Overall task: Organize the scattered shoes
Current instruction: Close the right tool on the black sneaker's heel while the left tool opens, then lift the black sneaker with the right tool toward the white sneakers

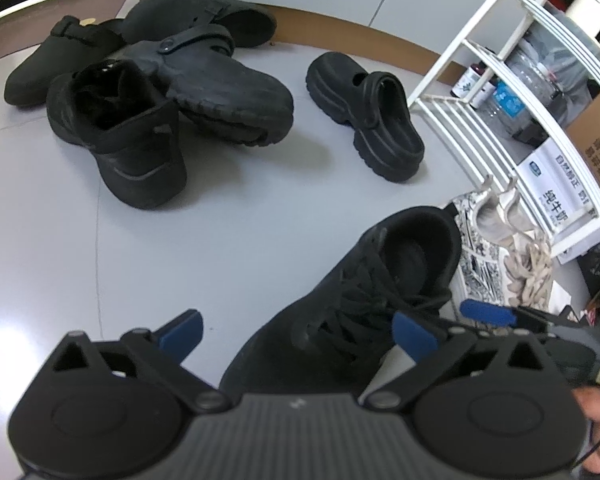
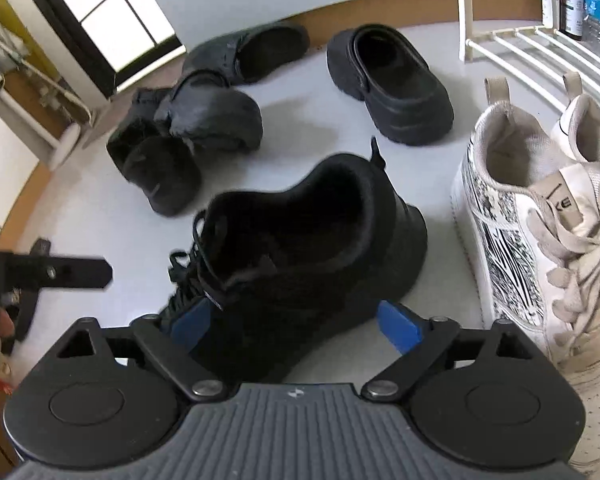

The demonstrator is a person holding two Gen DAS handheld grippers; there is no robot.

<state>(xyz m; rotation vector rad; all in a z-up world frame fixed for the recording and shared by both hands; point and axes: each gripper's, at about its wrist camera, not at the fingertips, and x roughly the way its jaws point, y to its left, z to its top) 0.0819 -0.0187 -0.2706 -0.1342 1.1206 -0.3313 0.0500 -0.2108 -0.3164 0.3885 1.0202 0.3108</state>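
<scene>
Both hand-held grippers, left (image 1: pixel 296 334) and right (image 2: pixel 296 322), are spread around the black laced boot (image 2: pixel 300 240), pressed by neither; the heaped shoes (image 1: pixel 148 92) must probably be fetched next.

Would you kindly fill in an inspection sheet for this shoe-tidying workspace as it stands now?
Surface: pale grey floor, bare between shoes.
Job's things: black lace-up boot upright beside white patterned sneakers; chunky black clog alone; black fleece-lined ankle boot and three black clogs piled.
Clutter: nothing seen on the floor.
Grippers: left claw open, right claw open, both astride the lace-up boot; contact unclear.
Cables: thin black cord by a hand.
Surroundings: white wire rack holding bottles and a cardboard box.
</scene>
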